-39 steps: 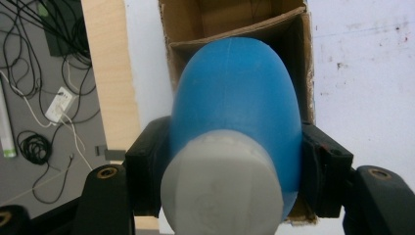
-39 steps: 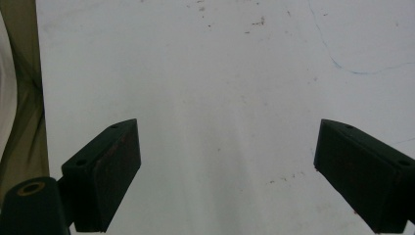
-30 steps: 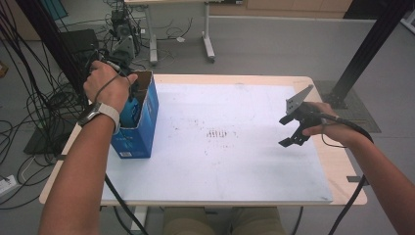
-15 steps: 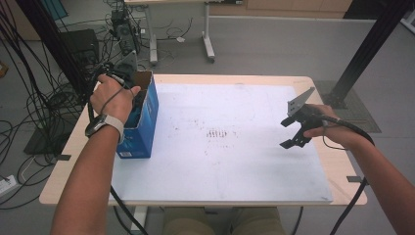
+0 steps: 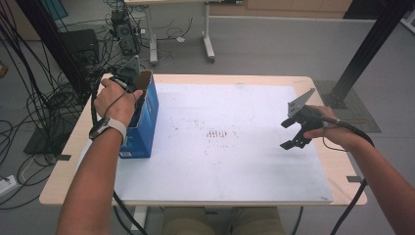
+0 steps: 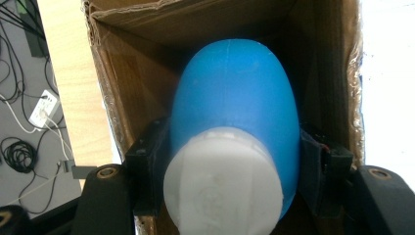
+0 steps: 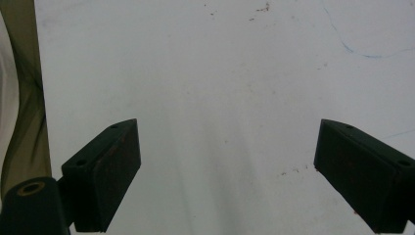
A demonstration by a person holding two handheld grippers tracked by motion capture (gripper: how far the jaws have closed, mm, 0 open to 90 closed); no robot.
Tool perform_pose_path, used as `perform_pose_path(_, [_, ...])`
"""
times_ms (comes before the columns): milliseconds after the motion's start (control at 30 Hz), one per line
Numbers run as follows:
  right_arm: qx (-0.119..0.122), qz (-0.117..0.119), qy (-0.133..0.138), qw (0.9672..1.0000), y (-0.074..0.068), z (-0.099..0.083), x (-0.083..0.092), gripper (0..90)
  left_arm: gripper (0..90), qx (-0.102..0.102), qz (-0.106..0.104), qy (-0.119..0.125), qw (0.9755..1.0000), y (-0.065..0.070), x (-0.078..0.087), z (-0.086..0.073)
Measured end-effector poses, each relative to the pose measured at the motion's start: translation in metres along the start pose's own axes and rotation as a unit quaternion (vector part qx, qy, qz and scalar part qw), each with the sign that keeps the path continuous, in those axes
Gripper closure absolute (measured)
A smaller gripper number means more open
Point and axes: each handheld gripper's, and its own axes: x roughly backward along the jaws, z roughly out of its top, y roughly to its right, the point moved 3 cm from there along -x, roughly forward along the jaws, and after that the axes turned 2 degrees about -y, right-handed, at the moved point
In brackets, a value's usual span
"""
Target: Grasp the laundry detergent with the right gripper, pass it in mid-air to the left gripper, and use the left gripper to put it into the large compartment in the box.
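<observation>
A blue cardboard box (image 5: 142,122) stands open-topped at the table's left edge. My left gripper (image 5: 128,81) points down into it. In the left gripper view its jaws are shut on a blue plastic bottle (image 6: 235,112) with a white cap (image 6: 222,181), which hangs inside the brown box interior (image 6: 132,73). The left gripper (image 6: 230,166) squeezes the bottle just below the cap. My right gripper (image 5: 292,133) hovers over the white mat (image 5: 220,147) at the right side, jaws wide apart with nothing between them. The right gripper (image 7: 225,171) looks down on bare mat.
The wooden table (image 5: 78,142) carries the white mat, marked with small brown specks (image 5: 218,133) near its centre. Cables (image 5: 29,112) and a black frame post (image 5: 54,44) crowd the floor at the left. Another desk's legs (image 5: 208,44) stand beyond the far edge.
My left hand has sunk lower into the blue box with the bottle. The right hand has kept still.
</observation>
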Motion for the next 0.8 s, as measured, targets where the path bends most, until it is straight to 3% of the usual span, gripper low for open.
perform_pose_path(800, [0.003, 0.001, 0.0, 1.0, -0.0004, -0.0004, -0.0007, 10.4, 37.9, -0.002, -0.003, 0.0, 1.0, -0.0004, -0.0001, -0.0004])
